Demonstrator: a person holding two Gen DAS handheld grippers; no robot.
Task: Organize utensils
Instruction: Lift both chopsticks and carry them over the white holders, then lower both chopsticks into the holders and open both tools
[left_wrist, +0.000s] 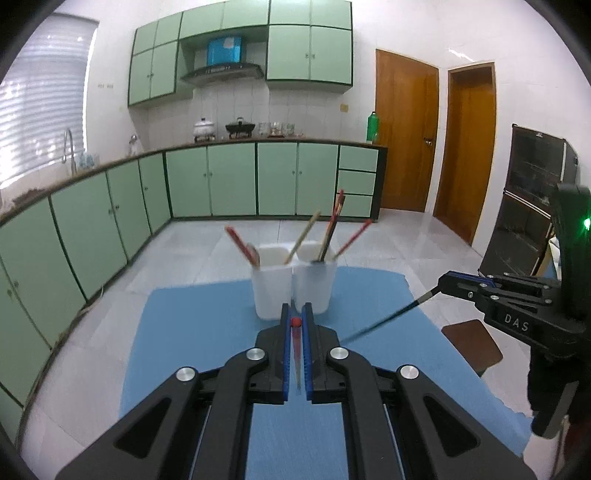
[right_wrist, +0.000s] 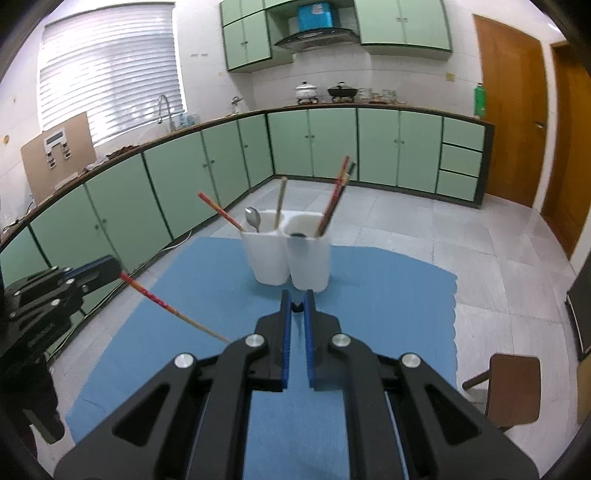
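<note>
Two white utensil cups (left_wrist: 291, 286) stand side by side at the far middle of the blue mat (left_wrist: 192, 332); they also show in the right wrist view (right_wrist: 288, 254). The left cup holds a spoon (right_wrist: 253, 218) and chopsticks, the right cup several chopsticks (right_wrist: 334, 195). My left gripper (left_wrist: 295, 314) is shut on a red chopstick (left_wrist: 295, 345), seen end-on, just before the cups; the chopstick also shows in the right wrist view (right_wrist: 166, 306). My right gripper (right_wrist: 296, 299) is shut on a black chopstick (left_wrist: 388, 321), which slants down toward the mat.
A brown wooden stool (right_wrist: 513, 387) stands off the mat's right edge. Green cabinets (left_wrist: 229, 177) line the far wall and left side. A dark appliance (left_wrist: 532, 206) stands at the right. Tiled floor lies beyond the mat.
</note>
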